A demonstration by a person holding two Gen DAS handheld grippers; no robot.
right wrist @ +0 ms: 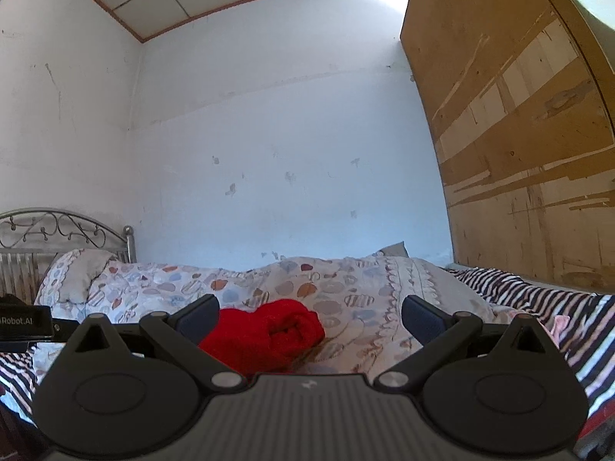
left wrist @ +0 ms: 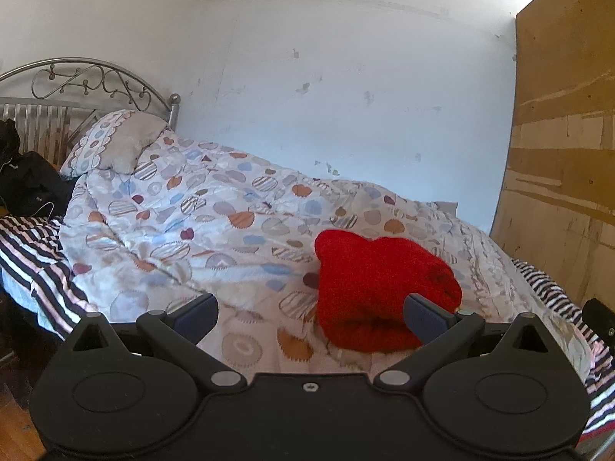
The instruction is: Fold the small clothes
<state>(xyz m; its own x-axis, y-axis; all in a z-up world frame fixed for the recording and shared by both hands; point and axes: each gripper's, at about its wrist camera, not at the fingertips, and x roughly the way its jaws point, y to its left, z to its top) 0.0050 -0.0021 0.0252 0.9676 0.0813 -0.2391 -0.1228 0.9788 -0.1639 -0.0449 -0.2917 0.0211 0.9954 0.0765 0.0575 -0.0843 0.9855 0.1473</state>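
Garment: red knit (left wrist: pixel 378 292) lying bunched on the quilt (left wrist: pixel 184 230), near the bed's front edge.
Axis: in the right wrist view the knit (right wrist: pixel 265 332) runs left to right, its rolled end toward the right; exact fold unclear.
Left gripper (left wrist: pixel 311 313): fingers spread wide, gripping nothing; right finger just before the knit.
Right gripper (right wrist: pixel 309 317): fingers spread wide, empty; knit nearer its left finger.
Room: bare quilt left of the knit; striped sheet (right wrist: pixel 538 299) right; wall (right wrist: pixel 288 153) behind; board (right wrist: pixel 519 134) at right.
Writing: "Robot.AI" on a black label (right wrist: pixel 23 324) at left.
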